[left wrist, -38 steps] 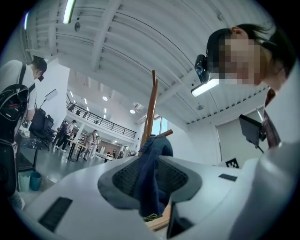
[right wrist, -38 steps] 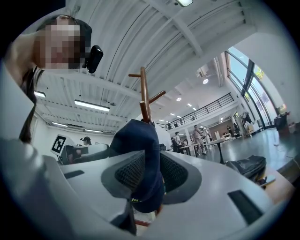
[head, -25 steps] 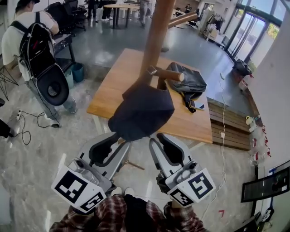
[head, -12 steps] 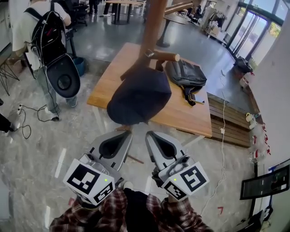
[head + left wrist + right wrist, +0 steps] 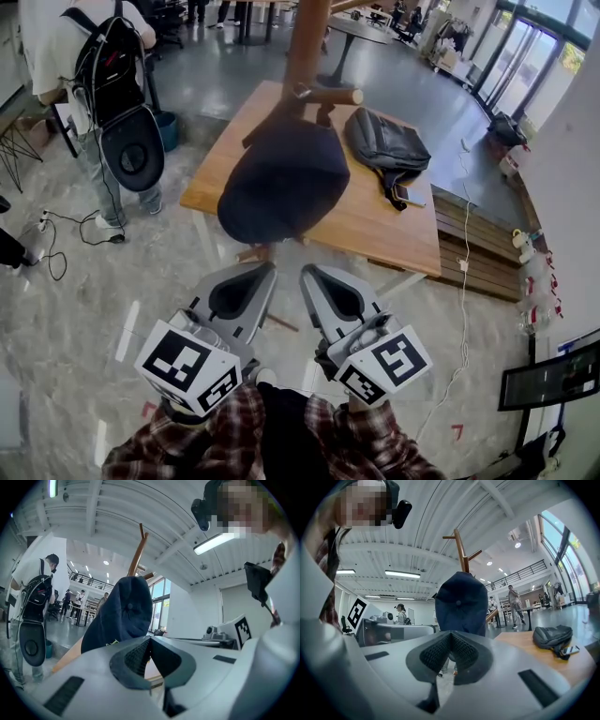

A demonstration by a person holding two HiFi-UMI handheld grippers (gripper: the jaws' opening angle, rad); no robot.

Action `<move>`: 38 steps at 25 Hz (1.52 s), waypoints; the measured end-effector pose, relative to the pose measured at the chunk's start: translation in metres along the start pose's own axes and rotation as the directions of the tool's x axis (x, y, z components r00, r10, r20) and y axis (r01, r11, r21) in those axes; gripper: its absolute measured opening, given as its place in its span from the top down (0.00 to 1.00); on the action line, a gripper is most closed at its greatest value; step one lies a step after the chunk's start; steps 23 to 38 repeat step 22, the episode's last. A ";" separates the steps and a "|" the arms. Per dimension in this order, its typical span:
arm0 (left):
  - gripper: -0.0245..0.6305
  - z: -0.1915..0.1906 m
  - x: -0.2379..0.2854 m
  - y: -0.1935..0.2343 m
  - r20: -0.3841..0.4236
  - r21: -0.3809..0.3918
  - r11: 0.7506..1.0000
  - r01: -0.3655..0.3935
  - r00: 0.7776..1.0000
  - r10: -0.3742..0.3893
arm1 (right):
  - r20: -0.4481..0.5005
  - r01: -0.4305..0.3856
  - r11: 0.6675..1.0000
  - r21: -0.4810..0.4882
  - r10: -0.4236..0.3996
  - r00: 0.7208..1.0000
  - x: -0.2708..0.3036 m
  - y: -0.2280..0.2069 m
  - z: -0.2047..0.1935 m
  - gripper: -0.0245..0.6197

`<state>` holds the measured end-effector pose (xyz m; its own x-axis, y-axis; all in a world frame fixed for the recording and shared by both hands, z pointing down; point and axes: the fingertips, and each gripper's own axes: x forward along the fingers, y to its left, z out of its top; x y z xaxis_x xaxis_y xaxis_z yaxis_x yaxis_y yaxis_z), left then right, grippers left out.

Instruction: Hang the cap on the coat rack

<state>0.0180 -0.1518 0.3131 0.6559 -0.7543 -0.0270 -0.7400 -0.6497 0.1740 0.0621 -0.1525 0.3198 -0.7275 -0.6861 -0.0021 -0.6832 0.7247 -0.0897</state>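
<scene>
Since a second ago I have drawn both grippers back and down from the cap (image 5: 281,183), so a gap now shows below its lower edge. The left gripper (image 5: 149,639) has its jaws closed together on nothing, and the right gripper (image 5: 451,633) the same. I hold them low and side by side, I judge, so the cap can settle untouched. It hangs from a peg (image 5: 330,95) of the coat rack (image 5: 307,42), above and ahead of both tips, over the table (image 5: 384,234).

cap (image 5: 281,183) on coat rack (image 5: 307,42) peg | bag (image 5: 389,145) on table (image 5: 225,164), right of cap | phone (image 5: 405,197), probably, beside bag
</scene>
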 end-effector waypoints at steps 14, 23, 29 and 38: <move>0.95 -0.004 0.004 -0.002 -0.004 -0.002 1.000 0.001 1.000 -0.001 | -0.007 -0.041 0.999 0.009 0.041 0.999 0.004 0.001 -0.005 0.94; 0.95 -0.003 0.004 0.007 -0.003 -0.015 1.000 -0.012 1.000 0.012 | -0.012 -0.056 0.998 0.035 0.056 0.998 0.011 -0.001 -0.009 0.95; 0.95 -0.003 0.004 0.007 -0.003 -0.015 1.000 -0.012 1.000 0.012 | -0.012 -0.056 0.998 0.035 0.056 0.998 0.011 -0.001 -0.009 0.95; 0.95 -0.003 0.004 0.007 -0.003 -0.015 1.000 -0.012 1.000 0.012 | -0.012 -0.056 0.998 0.035 0.056 0.998 0.011 -0.001 -0.009 0.95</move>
